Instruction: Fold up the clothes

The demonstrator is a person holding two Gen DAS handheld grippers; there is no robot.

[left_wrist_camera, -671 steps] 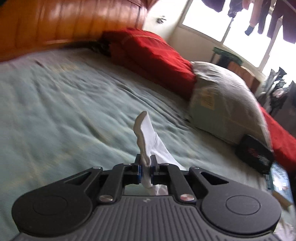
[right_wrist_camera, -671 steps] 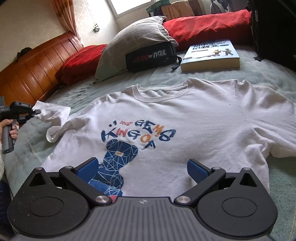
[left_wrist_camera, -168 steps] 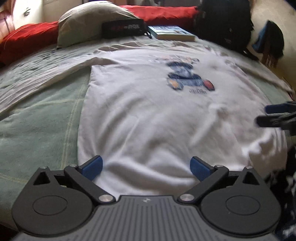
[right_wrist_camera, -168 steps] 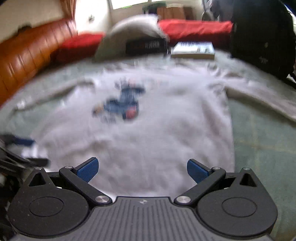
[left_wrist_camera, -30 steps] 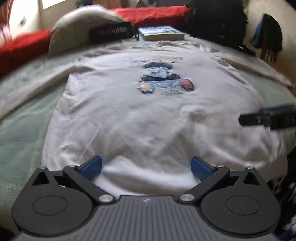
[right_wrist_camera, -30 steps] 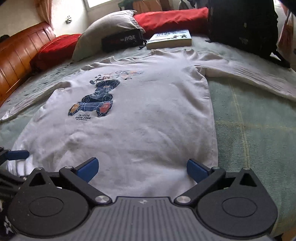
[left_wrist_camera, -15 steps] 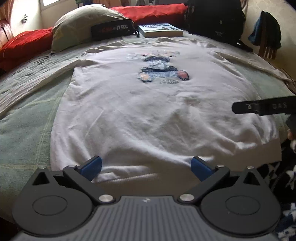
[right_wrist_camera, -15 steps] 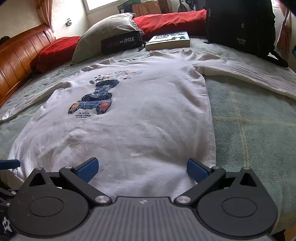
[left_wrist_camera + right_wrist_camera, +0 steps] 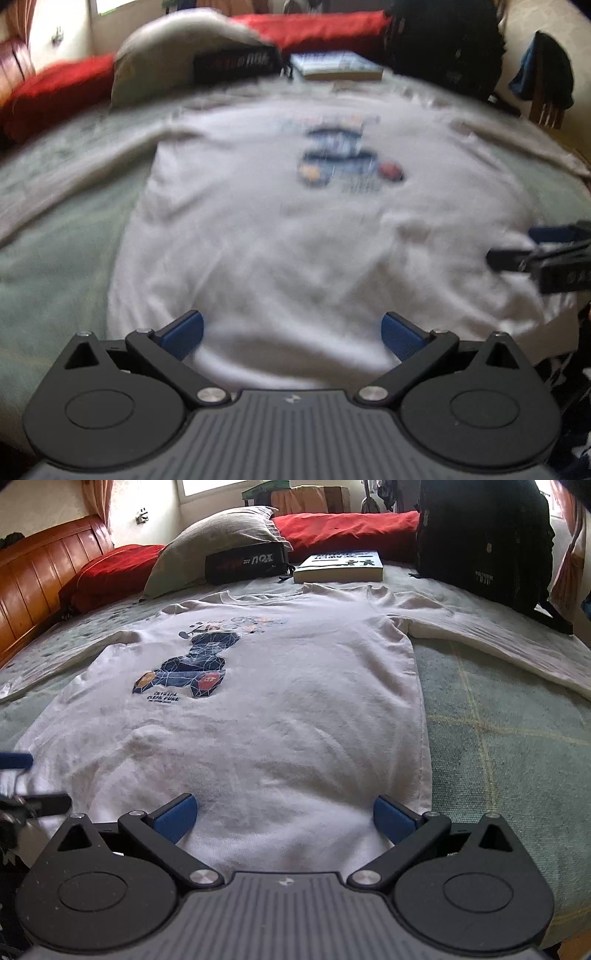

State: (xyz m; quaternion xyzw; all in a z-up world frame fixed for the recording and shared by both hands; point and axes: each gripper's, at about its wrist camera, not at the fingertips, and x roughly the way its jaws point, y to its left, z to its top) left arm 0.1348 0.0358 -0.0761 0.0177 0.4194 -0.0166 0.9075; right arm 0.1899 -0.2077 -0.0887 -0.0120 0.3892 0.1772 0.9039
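Both grippers hover at the hem of the shirt (image 9: 288, 709), and neither holds anything. That fits a start to a fold: the shirt lies flat and face up on the bed (image 9: 498, 746), print toward its collar, sleeves spread to either side, so the hem is the free edge nearest the person and the natural place to grip.

The right gripper (image 9: 282, 814) has its 2 jaws spread wide, with the hem between them, toward the shirt's right side seam. The left gripper (image 9: 291, 334) is equally wide open over the hem toward the shirt's left side; that view is blurred, so whether its pads touch the cloth I cannot tell.

Beyond the collar sit a pillow (image 9: 214, 542), a book (image 9: 340, 566) and a backpack (image 9: 484, 535), all clear of the shirt's body.
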